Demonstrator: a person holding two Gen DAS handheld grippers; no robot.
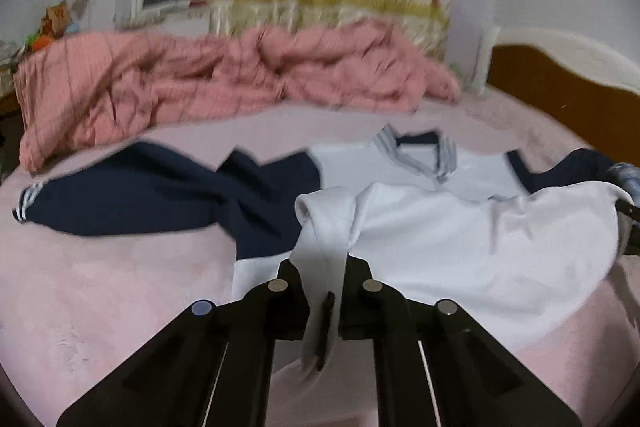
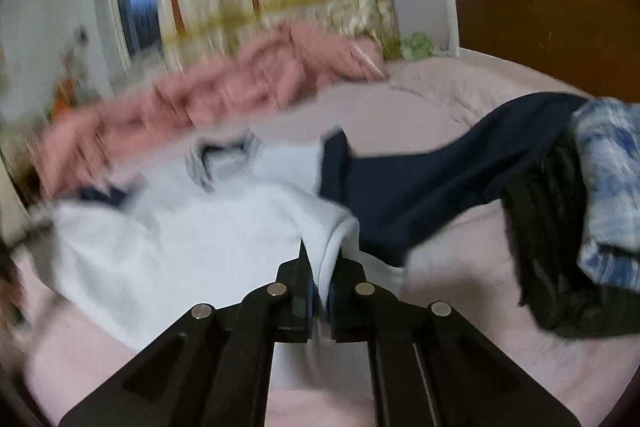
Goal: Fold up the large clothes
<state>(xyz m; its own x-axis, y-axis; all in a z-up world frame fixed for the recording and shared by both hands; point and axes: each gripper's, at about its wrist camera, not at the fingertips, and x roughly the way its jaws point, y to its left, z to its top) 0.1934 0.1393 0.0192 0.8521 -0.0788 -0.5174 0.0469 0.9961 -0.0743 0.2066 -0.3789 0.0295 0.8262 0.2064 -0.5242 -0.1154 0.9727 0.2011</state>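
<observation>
Left wrist view showed my left gripper (image 1: 325,279) clamped on the shirt (image 1: 460,235) hem, bunched between its fingers; my right gripper (image 2: 322,275) pinched the other corner. I judged the fold underway: next, carry both corners toward the collar (image 1: 416,151) ahead.

A bed (image 1: 120,287) with a pale pink sheet carries a white shirt (image 1: 460,239) with navy sleeves, spread near its front edge. A rumpled pink quilt (image 1: 200,87) lies along the far side, and dark and blue-patterned clothes (image 2: 580,219) are heaped at the right.
</observation>
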